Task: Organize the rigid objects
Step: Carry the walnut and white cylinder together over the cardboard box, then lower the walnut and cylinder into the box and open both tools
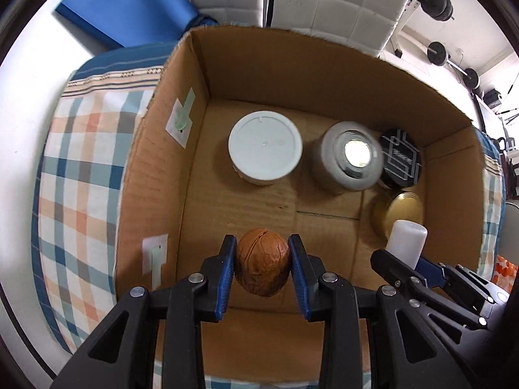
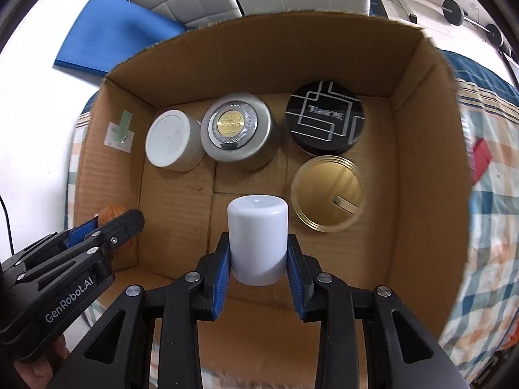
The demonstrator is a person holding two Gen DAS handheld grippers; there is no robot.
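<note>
the left gripper [image 1: 262, 259] is clamped on a brown walnut [image 1: 262, 261], its blue pads pressed against the shell's two sides, with the nut standing out beyond the fingertips over the near part of the cardboard box [image 1: 324, 74]. beside it, the right gripper [image 2: 259, 253] is closed on a white cylinder [image 2: 258, 240], gripping its lower half so that the rounded top stands out past the pads; this too hangs above the box floor near the front wall. in the right wrist view the left gripper shows at the lower left with the walnut at its tip, by the box's left wall.

farther in, on the box floor, a gold lidded tin [image 2: 327, 194] lies just right of the cylinder. along the far wall stand three round containers in a row: a white jar [image 2: 172, 141] at the left, a silver tin with a gold emblem [image 2: 236, 128] touching it, and a black tin with white line pattern [image 2: 324, 118] at the right, just behind the gold one. the box rests on a checked cloth [image 1: 81, 175].
</note>
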